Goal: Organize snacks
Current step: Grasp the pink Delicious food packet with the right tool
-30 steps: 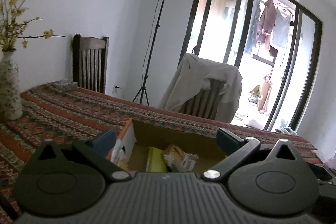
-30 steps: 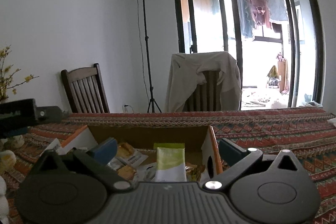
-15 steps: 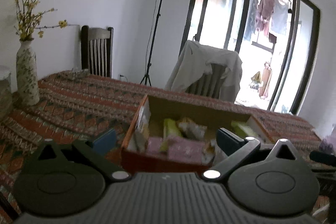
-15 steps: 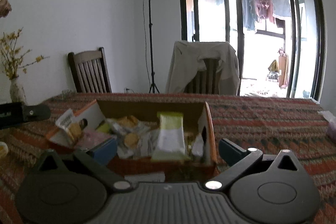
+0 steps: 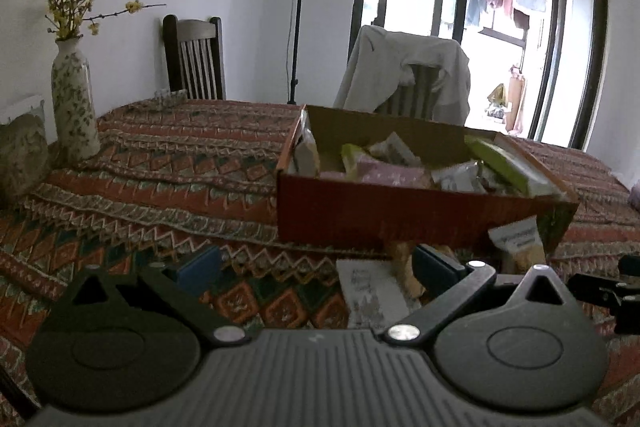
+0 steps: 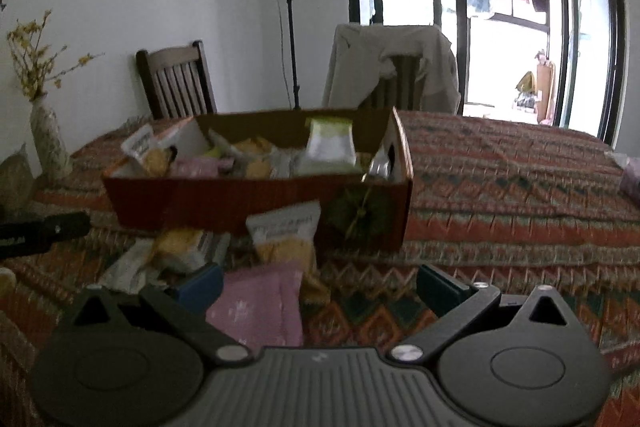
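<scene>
An open red cardboard box (image 5: 384, 215) (image 6: 256, 199) full of snack packets stands on the patterned tablecloth. Loose packets lie in front of it: a white-and-yellow packet (image 6: 286, 235) leaning on the box, a pink packet (image 6: 260, 303), a yellow packet (image 6: 180, 247), and a white packet (image 5: 372, 291). My left gripper (image 5: 316, 267) is open above the cloth, just short of the white packet. My right gripper (image 6: 320, 285) is open, with the pink packet lying below and between its fingers. Nothing is held.
A flowered vase (image 5: 74, 107) with yellow twigs stands at the table's left. Two wooden chairs (image 5: 194, 61) stand behind the table, one draped with a grey coat (image 5: 404, 71). A lamp stand (image 6: 290, 27) and glass doors are behind. The cloth stretches right (image 6: 520, 187).
Both grippers have pulled back and risen, so the box now sits farther away and the loose packets in front of it have come into view. Both stay open.
</scene>
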`<state>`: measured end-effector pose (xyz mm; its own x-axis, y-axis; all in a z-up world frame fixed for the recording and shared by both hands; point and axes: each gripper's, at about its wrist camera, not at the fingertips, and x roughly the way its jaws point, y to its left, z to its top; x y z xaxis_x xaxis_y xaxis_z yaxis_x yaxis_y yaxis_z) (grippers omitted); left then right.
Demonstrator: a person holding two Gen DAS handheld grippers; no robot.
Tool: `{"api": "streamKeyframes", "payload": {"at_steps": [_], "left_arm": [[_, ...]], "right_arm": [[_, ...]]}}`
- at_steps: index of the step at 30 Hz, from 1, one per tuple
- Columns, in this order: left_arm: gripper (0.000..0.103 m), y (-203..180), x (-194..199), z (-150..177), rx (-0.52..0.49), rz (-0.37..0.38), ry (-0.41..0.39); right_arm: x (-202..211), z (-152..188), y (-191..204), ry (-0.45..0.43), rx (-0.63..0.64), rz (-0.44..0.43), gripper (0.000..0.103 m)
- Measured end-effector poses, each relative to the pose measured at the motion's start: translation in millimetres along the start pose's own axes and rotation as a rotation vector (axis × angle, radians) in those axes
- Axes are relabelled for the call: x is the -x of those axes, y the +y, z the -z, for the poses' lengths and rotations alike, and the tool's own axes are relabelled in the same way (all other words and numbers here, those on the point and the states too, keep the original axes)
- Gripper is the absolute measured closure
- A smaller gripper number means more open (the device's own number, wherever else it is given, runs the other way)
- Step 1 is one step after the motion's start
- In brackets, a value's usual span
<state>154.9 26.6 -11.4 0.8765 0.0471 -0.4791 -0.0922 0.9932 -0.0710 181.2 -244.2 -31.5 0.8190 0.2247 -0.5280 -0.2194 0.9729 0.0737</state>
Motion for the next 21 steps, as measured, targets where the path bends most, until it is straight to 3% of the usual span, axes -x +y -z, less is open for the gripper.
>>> {"api": "streamKeyframes", "payload": {"at_steps": [7, 21], "left_arm": [[0.0, -2, -10, 17, -0.037, 0.009, 0.029], [0.0, 6, -16, 19, 0.019, 0.062, 0.052]], "right_arm": [[4, 6, -1, 0.004, -0.014, -0.004, 0.0], [-2, 5, 10, 0.013, -0.001, -0.015, 0.0]]}}
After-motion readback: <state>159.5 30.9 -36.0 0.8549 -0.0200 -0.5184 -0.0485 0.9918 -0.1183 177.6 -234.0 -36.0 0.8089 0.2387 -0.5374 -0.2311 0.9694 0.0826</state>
